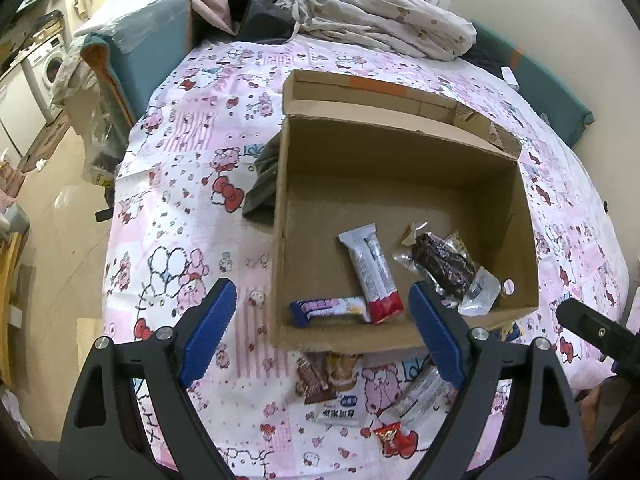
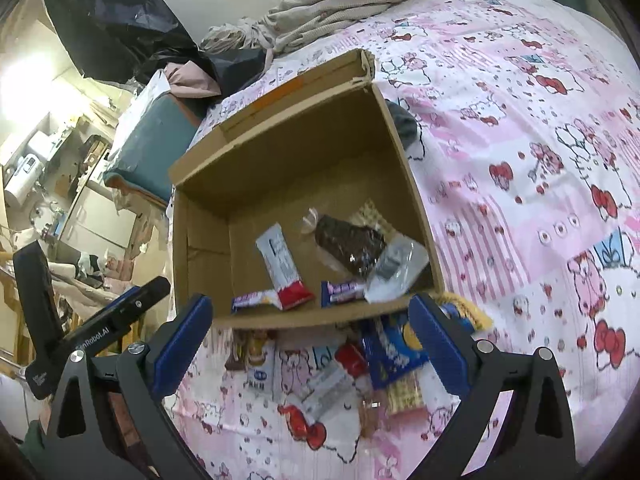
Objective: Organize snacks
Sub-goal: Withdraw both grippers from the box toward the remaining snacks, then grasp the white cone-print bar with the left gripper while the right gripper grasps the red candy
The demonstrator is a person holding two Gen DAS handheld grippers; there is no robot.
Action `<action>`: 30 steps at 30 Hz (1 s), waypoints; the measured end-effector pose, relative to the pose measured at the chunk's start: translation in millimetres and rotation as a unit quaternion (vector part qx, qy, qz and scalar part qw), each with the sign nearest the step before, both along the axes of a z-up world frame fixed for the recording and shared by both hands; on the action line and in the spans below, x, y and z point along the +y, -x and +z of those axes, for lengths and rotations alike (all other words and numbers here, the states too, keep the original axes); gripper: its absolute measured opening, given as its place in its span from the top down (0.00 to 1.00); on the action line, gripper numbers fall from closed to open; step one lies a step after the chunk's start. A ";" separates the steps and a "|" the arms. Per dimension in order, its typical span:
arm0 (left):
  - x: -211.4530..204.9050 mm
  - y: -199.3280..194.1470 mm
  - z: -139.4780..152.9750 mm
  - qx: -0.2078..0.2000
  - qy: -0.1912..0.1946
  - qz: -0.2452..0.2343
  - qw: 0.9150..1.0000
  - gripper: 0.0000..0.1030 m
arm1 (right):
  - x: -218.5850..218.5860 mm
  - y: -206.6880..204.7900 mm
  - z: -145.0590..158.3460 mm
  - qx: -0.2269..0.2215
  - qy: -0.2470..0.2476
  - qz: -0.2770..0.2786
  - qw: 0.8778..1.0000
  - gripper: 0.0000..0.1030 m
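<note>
My left claw (image 1: 322, 332) spread apart and empty at lower frame, my right claw (image 2: 310, 340) likewise apart, loose snacks (image 2: 352, 376) on the bed (image 1: 180, 208) between, cardboard box (image 1: 400, 184) mid-frame holding a white-red bar (image 1: 372, 274), chocolate pastry (image 1: 444, 264), rumpled quilt (image 1: 376, 20) at top.

A bed (image 1: 192, 168) under pink cartoon-print sheet; open cardboard box (image 1: 400, 152) at mid-bed; loose snack packets (image 1: 340, 396) by the near edge; crumpled bedding (image 1: 384, 24) heaped at the far edge.
</note>
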State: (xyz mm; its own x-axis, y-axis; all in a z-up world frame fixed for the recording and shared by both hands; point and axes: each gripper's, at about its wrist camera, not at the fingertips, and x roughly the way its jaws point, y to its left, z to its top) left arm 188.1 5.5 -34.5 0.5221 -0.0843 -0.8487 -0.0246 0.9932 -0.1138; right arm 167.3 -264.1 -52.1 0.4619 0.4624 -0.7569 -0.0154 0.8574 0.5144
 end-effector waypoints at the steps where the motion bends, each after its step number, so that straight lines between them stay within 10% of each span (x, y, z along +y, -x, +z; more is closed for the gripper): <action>1: 0.6 1.7 0.3 0.001 0.001 0.001 1.000 0.17 | 0.6 3.7 0.0 0.001 -0.001 0.001 1.000 0.02; 30: 41.3 54.5 -44.1 0.097 0.031 0.082 0.991 0.17 | -34.1 57.4 -47.1 0.119 -0.026 -0.095 0.988 0.02</action>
